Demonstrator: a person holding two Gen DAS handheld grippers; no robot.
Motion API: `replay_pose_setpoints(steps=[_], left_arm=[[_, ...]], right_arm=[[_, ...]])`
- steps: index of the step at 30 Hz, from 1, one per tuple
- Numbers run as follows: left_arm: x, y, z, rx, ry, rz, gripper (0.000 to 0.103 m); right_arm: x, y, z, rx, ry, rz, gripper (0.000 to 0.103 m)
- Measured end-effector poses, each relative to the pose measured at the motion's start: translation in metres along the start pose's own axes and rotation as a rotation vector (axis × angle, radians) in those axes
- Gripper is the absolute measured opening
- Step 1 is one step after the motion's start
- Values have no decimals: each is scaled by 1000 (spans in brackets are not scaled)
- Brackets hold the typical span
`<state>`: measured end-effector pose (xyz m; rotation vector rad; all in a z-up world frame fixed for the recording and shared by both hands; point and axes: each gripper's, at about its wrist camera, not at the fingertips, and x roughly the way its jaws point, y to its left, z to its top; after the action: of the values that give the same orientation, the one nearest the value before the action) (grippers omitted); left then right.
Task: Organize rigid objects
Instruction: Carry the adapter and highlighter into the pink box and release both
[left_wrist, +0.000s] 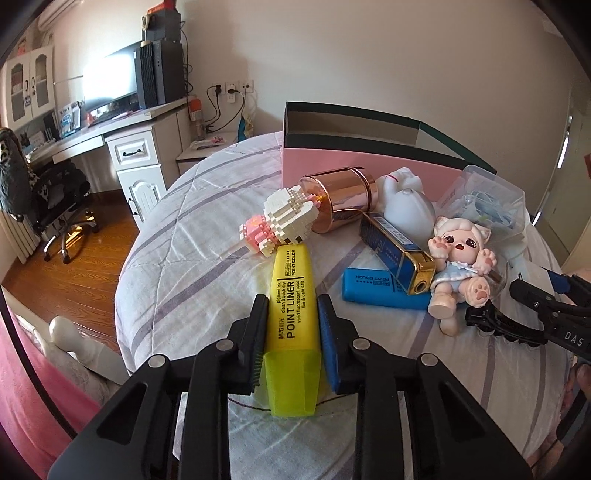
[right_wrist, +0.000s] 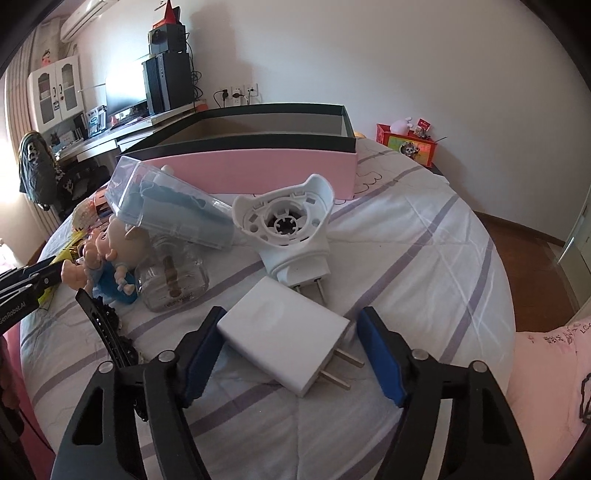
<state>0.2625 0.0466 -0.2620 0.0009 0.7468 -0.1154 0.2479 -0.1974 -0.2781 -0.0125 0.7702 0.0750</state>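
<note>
My left gripper is shut on a yellow highlighter that lies on the striped bedspread; both pads press its sides near the cap end. In the right wrist view, my right gripper stands open around a white plug charger. Its right pad is clear of the charger and the left pad sits close beside it. A pink open box with a dark rim stands behind the pile, also in the right wrist view as the pink box.
Near the yellow highlighter lie a blue highlighter, a doll, a block figure, a rose-gold tin and a blue-gold case. By the charger are a white plug-in device, a glass bottle, a clear case and a black hair clip.
</note>
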Motion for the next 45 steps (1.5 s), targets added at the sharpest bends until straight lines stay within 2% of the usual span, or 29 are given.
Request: replay_pose_setpoints(steps=[7,18,23,30,38,41,45], left_arm=[[-13,-4,0,-17,-29,-39,26],[-40,-26,11,19,-101,-93,26],[-55,-48,28,61,-147,-128,26],[-68,-73,69,125,-219,-173,26],[-53,-100,133,201,-290,-152,26],[-30,-107,159,205,-260,-171,26],[20,-111,185,197,-172,-178,26]], right_arm=[[-12,-4,-5,26,-26,33,69],[-38,8,7,11,-88,70,69],[-49,18,22,-13,-127,98,69],[-56,25,61,-27,-189,172,69],[-42,24,124,-75,-229,188,69],[-22,17,150,-81,-222,154,69],[16,5,175,-80,-171,123,69]])
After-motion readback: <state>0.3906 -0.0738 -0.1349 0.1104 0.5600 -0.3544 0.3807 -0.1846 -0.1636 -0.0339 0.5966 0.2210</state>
